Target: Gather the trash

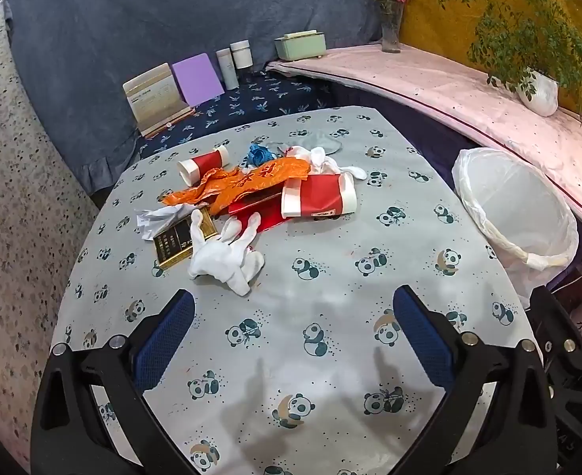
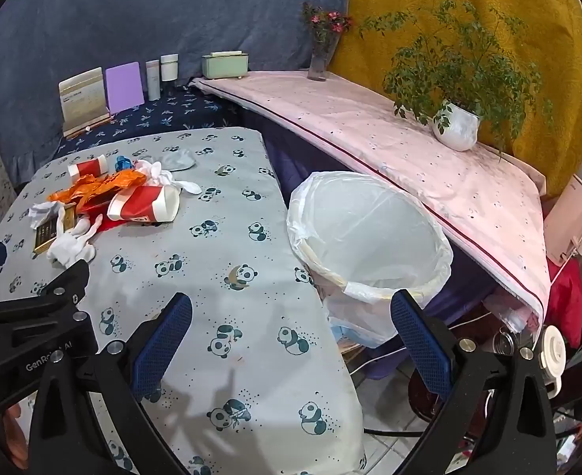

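A trash pile lies on the panda-print table (image 1: 330, 356): a white glove (image 1: 227, 257), a gold-black box (image 1: 176, 239), crumpled white paper (image 1: 156, 217), an orange wrapper (image 1: 247, 180), a big red-white paper cup (image 1: 318, 198) on its side, a smaller one (image 1: 204, 162), and a blue scrap (image 1: 259, 154). A white-lined trash bin (image 1: 516, 206) stands right of the table; it also shows in the right wrist view (image 2: 370, 233). My left gripper (image 1: 293, 304) is open, short of the glove. My right gripper (image 2: 291, 308) is open, over the table edge before the bin.
A pink-covered ledge (image 2: 390, 138) behind the bin holds a potted plant (image 2: 457, 126) and a flower vase (image 2: 320, 59). Behind the table stand a card holder (image 1: 156, 99), purple card (image 1: 198, 79), two bottles (image 1: 233, 61) and a green box (image 1: 301, 45).
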